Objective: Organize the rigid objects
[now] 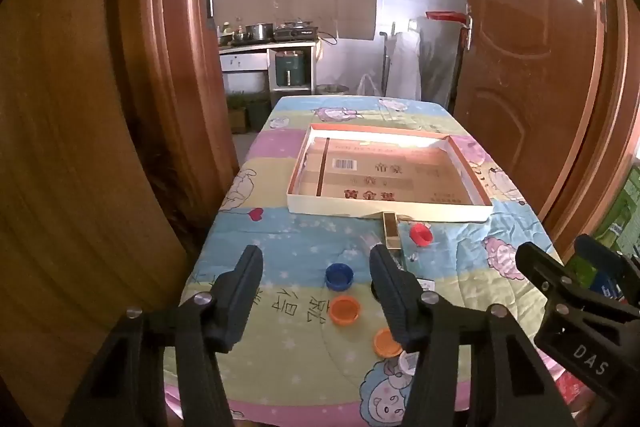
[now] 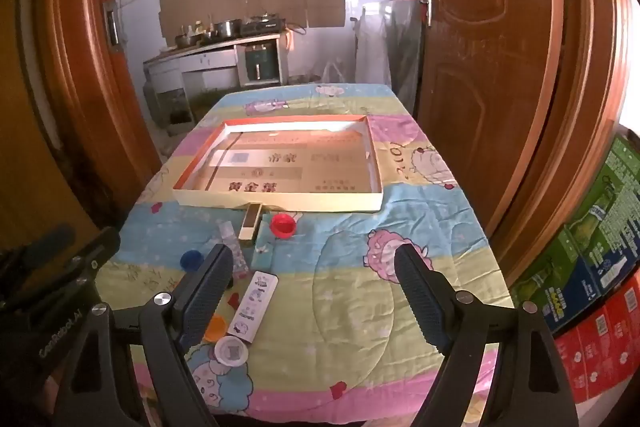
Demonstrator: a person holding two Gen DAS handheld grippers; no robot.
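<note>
A shallow cardboard box lid (image 1: 388,205) (image 2: 280,201) lies open on the quilted table. In front of it lie a gold rectangular box (image 1: 391,231) (image 2: 251,221), a red cap (image 1: 421,234) (image 2: 283,225), a blue cap (image 1: 339,275) (image 2: 191,259), two orange caps (image 1: 344,310) (image 1: 385,342), a white flat box (image 2: 254,305) and a white round lid (image 2: 231,350). My left gripper (image 1: 316,259) is open and empty above the caps. My right gripper (image 2: 314,257) is open and empty over bare quilt to the right of them.
Wooden doors (image 1: 532,67) flank the table on both sides. Green and red cartons (image 2: 592,267) are stacked at the right. A kitchen counter with pots (image 1: 264,35) stands behind the table. The right gripper's body shows at the right edge of the left wrist view (image 1: 580,299).
</note>
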